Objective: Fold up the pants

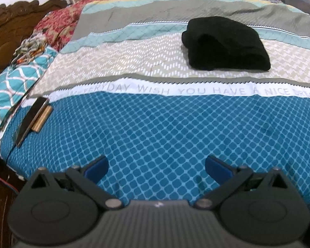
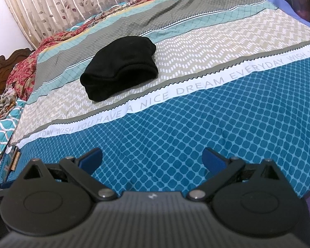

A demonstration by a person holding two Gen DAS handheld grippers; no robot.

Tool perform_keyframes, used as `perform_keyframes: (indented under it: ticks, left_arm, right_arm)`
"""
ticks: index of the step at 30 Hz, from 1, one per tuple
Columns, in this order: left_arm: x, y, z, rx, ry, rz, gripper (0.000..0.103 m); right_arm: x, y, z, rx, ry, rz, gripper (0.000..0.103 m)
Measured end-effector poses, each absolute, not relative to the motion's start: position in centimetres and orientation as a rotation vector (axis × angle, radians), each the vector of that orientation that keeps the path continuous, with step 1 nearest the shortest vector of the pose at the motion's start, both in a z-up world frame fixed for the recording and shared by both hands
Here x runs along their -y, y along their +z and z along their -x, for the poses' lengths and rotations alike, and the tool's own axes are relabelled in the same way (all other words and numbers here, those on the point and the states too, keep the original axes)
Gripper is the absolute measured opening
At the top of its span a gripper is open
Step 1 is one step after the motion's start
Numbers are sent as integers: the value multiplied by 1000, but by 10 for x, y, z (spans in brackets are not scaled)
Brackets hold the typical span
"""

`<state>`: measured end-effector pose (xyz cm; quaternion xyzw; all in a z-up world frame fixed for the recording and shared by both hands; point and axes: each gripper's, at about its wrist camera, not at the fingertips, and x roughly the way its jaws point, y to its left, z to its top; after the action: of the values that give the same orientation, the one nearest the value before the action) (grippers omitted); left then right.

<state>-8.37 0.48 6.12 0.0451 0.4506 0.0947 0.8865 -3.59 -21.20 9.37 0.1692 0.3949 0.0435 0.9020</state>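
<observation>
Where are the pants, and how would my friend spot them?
Look at the big patterned bedspread covering the bed. On its beige zigzag stripe, just past the white band of printed words, sits a folded bundle: the black pants. They are the only plain black thing on that colourful cover.

Each gripper, left [image 1: 156, 166] and right [image 2: 152, 159], has blue finger pads [image 1: 97, 168] on black linkages. Silver pivot screws sit at five and seven o'clock. The grey ribbed body lies at six.

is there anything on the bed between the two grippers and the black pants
Nothing visible: only bare patterned bedspread lies between the open left gripper, the open right gripper and the folded black pants.
</observation>
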Motion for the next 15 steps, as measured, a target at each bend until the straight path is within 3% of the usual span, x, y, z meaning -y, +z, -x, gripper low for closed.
perform_keyframes:
  ticks: [15]
  left_arm:
    - [-10, 53, 79, -1001, 256, -102, 103]
  right_arm:
    - [210, 95, 35, -813, 91, -339, 103]
